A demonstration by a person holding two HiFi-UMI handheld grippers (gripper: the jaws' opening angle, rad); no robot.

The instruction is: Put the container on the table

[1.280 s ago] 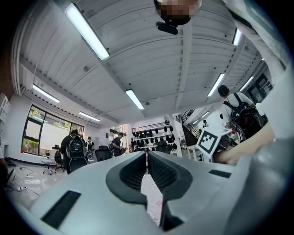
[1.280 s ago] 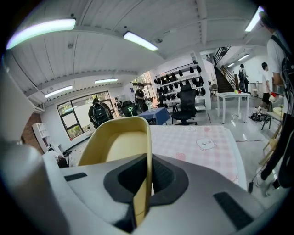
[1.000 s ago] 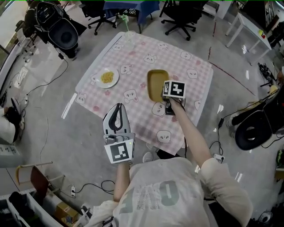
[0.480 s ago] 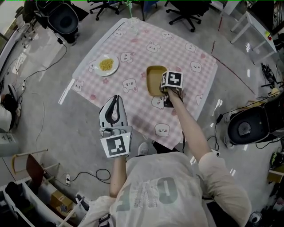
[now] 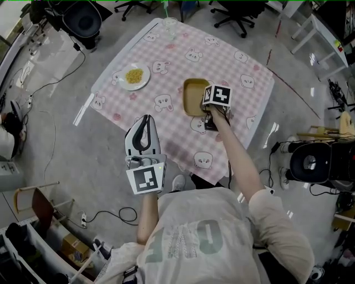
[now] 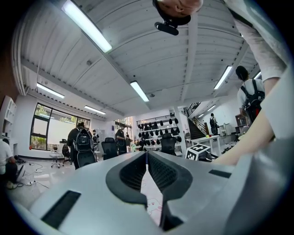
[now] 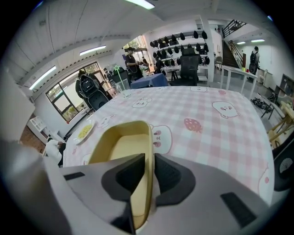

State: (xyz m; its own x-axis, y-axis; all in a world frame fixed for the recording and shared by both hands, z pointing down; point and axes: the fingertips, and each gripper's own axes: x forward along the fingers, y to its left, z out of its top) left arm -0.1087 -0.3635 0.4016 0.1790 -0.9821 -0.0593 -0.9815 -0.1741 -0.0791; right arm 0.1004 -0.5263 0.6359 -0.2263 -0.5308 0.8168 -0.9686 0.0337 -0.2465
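As a person in a pale T-shirt (image 5: 194, 244) stands at the near edge of a low table, both arms reach out with hand-held grippers. Closest to the body, the left gripper (image 5: 145, 118) is held out at the table's near side, its jaws drawn together at the tips with nothing between them; its own view (image 6: 147, 154) shows only a thin slit lower down.

Farther out, the right gripper (image 5: 208, 113) angles down onto the yellow container (image 5: 194, 97), which lies near the middle of the pink checked tablecloth (image 5: 238, 61). Seen from that gripper's view (image 7: 149, 158), the container's (image 7: 120, 143) right-hand wall stands between the narrow jaws, which are opening, a sliver of gap showing beside one pad. The container's floor looks bare.

Beyond and to the left, well apart from the container, a white plate (image 5: 135, 77) carries a heap of yellow food. A clear glass (image 5: 169, 25) stands at the table's far corner. Black office chairs (image 5: 236, 12) ring the grey floor behind.
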